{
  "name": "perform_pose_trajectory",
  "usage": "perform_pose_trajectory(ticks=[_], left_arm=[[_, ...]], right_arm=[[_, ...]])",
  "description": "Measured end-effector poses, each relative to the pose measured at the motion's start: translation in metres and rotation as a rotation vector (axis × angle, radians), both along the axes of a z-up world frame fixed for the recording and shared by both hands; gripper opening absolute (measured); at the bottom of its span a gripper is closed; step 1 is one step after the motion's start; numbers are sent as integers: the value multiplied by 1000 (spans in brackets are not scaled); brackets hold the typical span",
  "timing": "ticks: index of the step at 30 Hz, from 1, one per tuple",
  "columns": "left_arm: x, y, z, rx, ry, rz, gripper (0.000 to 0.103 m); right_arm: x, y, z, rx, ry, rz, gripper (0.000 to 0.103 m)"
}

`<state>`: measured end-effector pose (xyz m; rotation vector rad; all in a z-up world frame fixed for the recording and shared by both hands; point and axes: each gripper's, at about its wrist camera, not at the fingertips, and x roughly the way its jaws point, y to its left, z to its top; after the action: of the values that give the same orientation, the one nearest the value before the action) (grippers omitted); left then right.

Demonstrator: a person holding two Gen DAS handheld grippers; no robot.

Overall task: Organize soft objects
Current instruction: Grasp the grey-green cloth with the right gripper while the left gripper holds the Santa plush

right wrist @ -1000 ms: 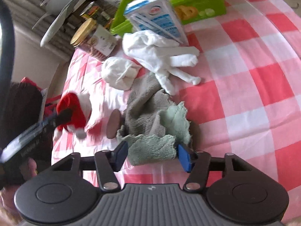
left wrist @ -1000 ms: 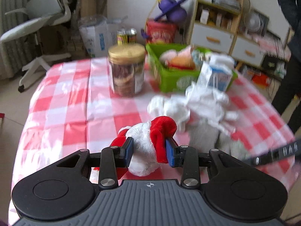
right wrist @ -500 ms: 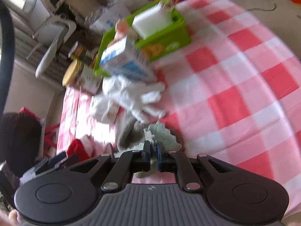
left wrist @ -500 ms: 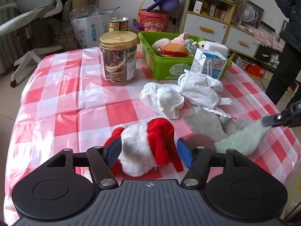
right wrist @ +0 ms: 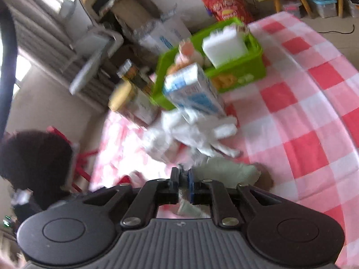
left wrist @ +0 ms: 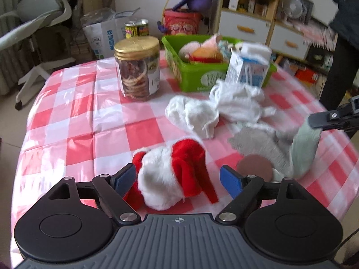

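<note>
Lifted green cloth (left wrist: 305, 148), carton (left wrist: 246, 69) beyond

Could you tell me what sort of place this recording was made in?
Most likely a lived-in room at home, perhaps a living or play room. A table wears a red-and-white checked plastic cloth, a wooden shelf unit with white drawers stands behind it, and an office chair sits at the left.

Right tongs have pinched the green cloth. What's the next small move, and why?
Probably lift the right tongs a bit higher: they are shut on the pale green cloth, whose lower end hangs down to the grey cloth. Once free, carry it toward the green basket.
</note>
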<state>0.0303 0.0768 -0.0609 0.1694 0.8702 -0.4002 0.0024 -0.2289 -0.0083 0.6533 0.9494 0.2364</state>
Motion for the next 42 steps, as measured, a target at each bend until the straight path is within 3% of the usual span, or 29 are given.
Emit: perform_pose_trajectory(ticks=[3,5,7,9,13,19,24,25,34,42], left_arm=[[2,-1,-12,33,35,-2,79],[1,0,-17,48,24,-1,79],[0,-1,-17,58,8,-5,79],[1,0,-17,49,1,2,78],[2,1,-15,43,-28,21,68],[3,1,-15,52,-44,24,58],[5,1,-14,51,-60,30,50],[6,1,-14,48,-63,31,48],[6,5,-3,-3,-75,45,45],[8,8,15,-95,-52,76,45]], right_arm=[[5,13,-20,-74,59,62,0],[4,19,-29,-109,82,108,11],[2,21,-32,-130,100,138,31],[-2,23,-31,-144,91,166,38],[-8,35,-32,-202,74,227,39],[-17,68,-36,-412,6,336,36],[-26,95,-46,-611,-67,406,0],[-27,96,-44,-620,-72,409,0],[-29,55,0,-368,-144,256,0],[-24,29,35,-215,-228,136,0]])
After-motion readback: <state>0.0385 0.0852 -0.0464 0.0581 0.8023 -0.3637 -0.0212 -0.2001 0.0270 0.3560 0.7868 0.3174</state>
